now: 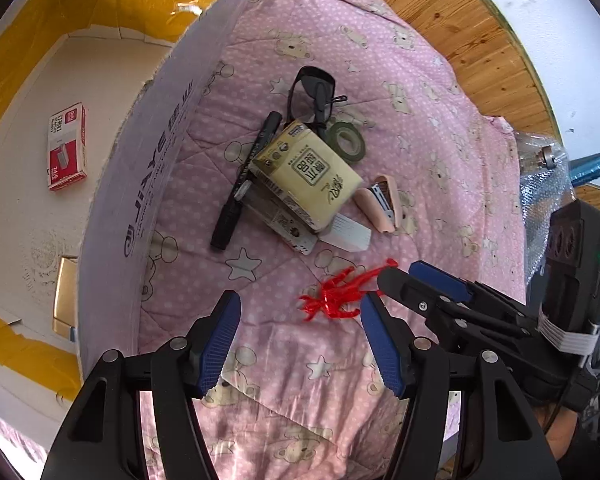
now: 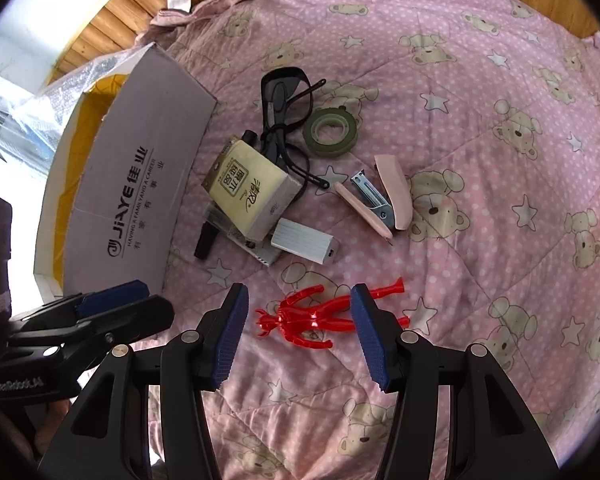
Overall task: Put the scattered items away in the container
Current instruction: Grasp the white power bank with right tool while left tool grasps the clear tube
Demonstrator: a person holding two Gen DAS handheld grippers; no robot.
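right claw spread wide, straddling translucent red plastic toy figure lying flat on pink bear-print quilt, not yet gripped. left claw also wide, holding nothing. already inside open cardboard box at nine o'clock: red-and-white staple box. left to tidy, clustered at twelve o'clock: cream tissue pack, black sunglasses, green tape roll, pink stapler, white ribbed charger, black marker pen. likely early in the task.
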